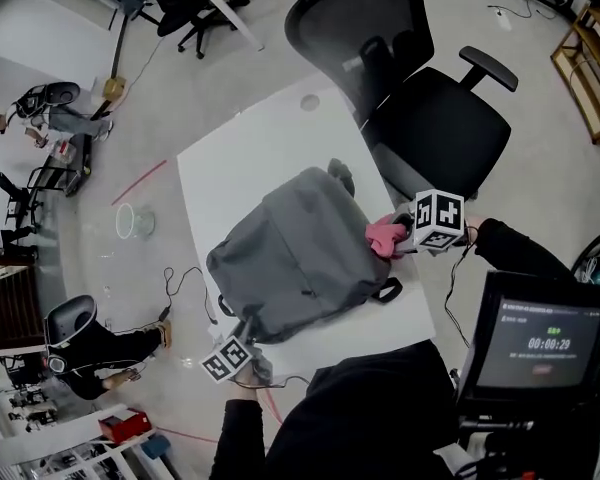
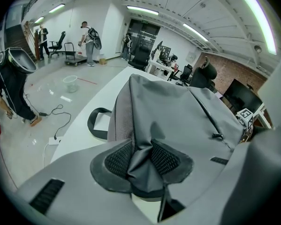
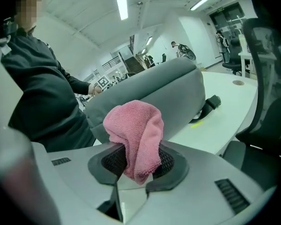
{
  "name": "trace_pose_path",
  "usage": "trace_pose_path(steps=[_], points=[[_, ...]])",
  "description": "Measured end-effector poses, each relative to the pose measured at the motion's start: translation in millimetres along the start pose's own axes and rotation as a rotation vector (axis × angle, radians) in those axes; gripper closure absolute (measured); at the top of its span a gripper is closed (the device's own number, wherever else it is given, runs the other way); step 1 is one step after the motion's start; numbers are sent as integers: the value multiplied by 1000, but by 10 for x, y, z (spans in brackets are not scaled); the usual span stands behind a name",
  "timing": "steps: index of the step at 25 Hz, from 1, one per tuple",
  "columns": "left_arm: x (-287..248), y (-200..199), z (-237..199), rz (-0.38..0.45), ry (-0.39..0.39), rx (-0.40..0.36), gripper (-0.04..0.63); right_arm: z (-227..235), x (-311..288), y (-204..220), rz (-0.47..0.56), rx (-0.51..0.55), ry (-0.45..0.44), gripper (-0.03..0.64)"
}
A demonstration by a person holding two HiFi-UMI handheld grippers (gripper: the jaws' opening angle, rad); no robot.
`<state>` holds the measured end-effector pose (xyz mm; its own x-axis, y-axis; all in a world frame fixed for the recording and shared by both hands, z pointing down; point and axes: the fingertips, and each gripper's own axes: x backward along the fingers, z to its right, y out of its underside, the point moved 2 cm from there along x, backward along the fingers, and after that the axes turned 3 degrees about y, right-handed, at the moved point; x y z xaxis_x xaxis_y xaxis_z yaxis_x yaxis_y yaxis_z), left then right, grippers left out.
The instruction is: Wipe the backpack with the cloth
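A grey backpack lies on the white table. My left gripper is at the pack's near corner, shut on a fold of its grey fabric, which bunches between the two mesh pads. A pink cloth is pinched in my right gripper at the pack's right edge. In the right gripper view the pink cloth droops over the jaws, just in front of the backpack's side. A black strap loop hangs off the pack's left side.
A black office chair stands close behind the table's far right corner. A monitor on a stand is at my right. Cables trail on the floor to the left, near a clear bin. People stand far off in the room.
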<state>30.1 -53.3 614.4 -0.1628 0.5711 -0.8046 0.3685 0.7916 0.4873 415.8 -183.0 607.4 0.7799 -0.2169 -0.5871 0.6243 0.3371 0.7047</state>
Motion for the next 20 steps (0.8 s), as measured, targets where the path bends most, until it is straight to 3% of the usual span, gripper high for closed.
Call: trace_pose_path(steps=[4, 8, 13, 16, 20], points=[[-16, -11, -29, 4, -1, -10, 462, 340, 10, -236, 28, 27, 75, 500], [80, 0, 26, 22, -6, -8, 462, 753, 142, -557, 101, 32, 211, 500], [110, -14, 75, 72, 6, -5, 462, 1482, 278, -1014, 257, -75, 404, 500], [80, 58, 156, 87, 16, 1, 462, 1619, 179, -1053, 248, -78, 414, 500], [28, 72, 224, 101, 52, -2, 462, 1452, 189, -901, 219, -65, 386, 500]])
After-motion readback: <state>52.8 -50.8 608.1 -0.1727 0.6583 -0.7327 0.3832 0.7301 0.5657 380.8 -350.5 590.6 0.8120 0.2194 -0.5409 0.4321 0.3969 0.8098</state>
